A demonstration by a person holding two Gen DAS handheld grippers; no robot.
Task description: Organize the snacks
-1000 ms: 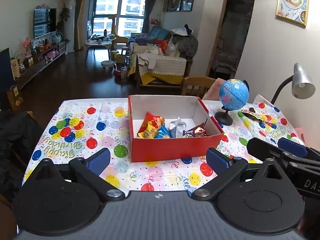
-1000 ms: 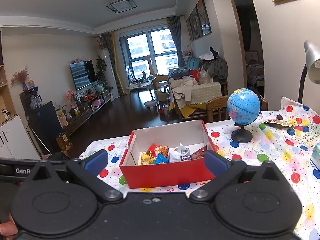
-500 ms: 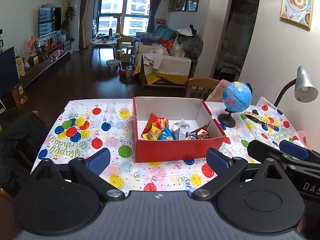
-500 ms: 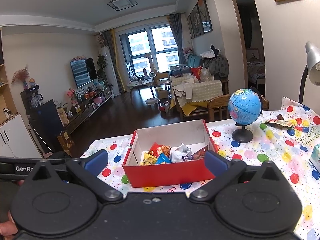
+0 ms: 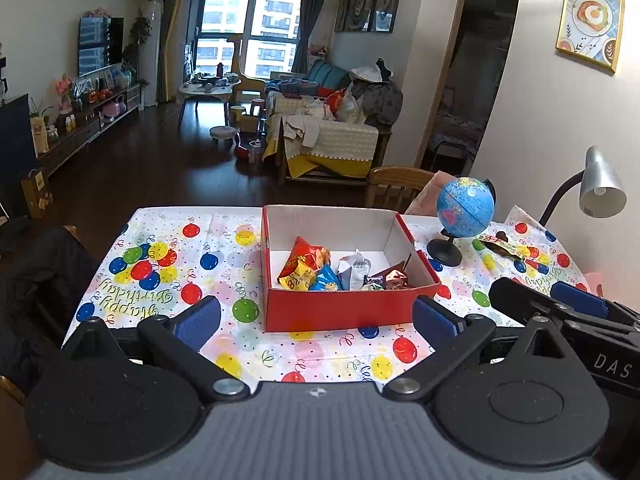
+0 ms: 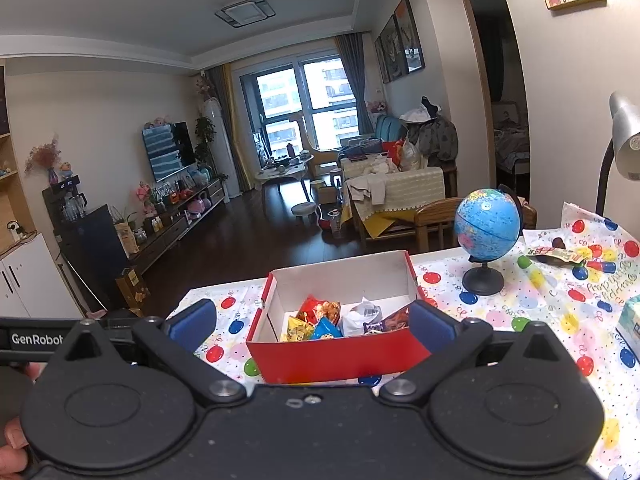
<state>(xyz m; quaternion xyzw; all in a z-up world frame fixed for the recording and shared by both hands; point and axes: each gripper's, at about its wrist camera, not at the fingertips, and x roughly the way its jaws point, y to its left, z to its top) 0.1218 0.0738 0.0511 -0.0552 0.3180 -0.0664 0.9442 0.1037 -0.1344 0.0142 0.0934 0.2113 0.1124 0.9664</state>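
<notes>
Snack box (image 5: 340,308): red card outside, white inside, lid off, standing mid-tabletop (image 5: 224,264) on a balloon-print cloth.

Contents: red-and-orange crisp bag (image 5: 306,260) leaning at the box's left; blue packet (image 5: 326,282) against it; silver-white pouch (image 5: 354,270) at centre; dark maroon wrapper (image 5: 394,276) at right. All lie loose along the near wall; far half bare.

Stray item: 1 flat yellow-green snack packet (image 6: 554,255) on the cloth past the globe (image 6: 486,224), well apart from the box.

Left tool (image 5: 316,320): fingers spread wide, holding nothing, hovering short of the box's near wall.

Right tool (image 6: 312,322): likewise spread and holding nothing, box framed between its pads.

Step in hand, by judgement: fetch the stray packet. Swing the right tool wide of the globe stand, come in low and flat, pinch the packet by 1 edge, then release over the box's bare far half.
</notes>
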